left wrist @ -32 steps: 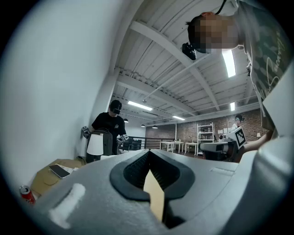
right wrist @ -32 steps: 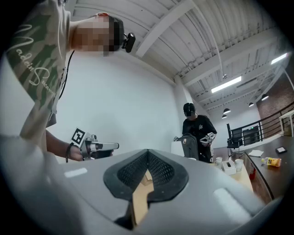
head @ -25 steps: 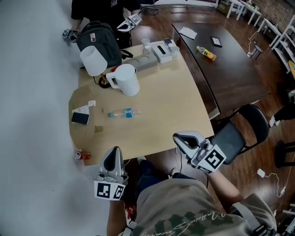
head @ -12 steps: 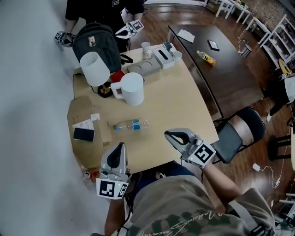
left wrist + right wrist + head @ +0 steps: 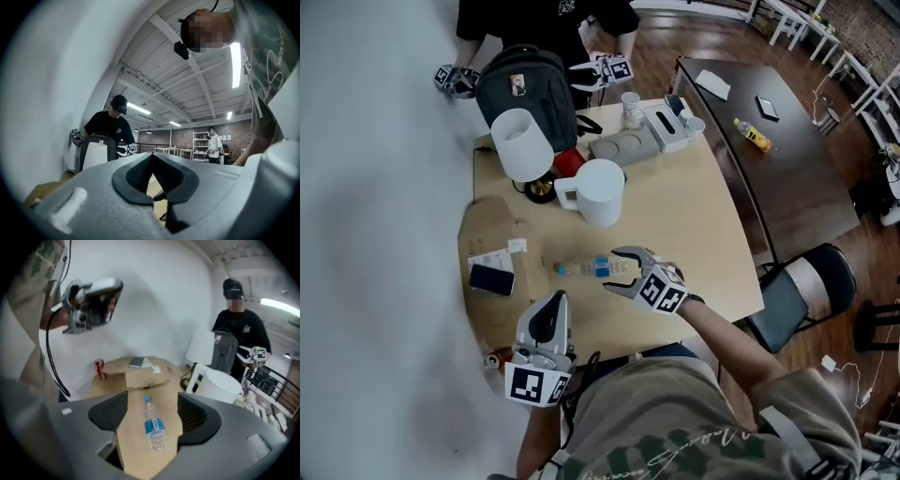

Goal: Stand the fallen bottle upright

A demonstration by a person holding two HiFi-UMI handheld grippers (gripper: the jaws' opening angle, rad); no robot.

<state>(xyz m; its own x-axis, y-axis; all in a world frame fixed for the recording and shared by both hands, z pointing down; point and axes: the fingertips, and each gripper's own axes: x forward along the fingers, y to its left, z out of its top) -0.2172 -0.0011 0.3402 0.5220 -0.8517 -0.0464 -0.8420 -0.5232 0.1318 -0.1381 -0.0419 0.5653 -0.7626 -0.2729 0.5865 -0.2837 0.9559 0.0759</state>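
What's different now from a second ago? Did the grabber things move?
The right gripper swung in from beyond the near edge of the table and reached the fallen bottle. Its jaws are opening, with the bottle lying in the gap between them, not yet gripped. The bottle still lies on its side, and the left gripper stays shut and empty by the table's near edge.

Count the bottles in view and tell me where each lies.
2. A clear water bottle lies on the tan table; a yellow bottle lies on the dark table. Others may hide behind the backpack.
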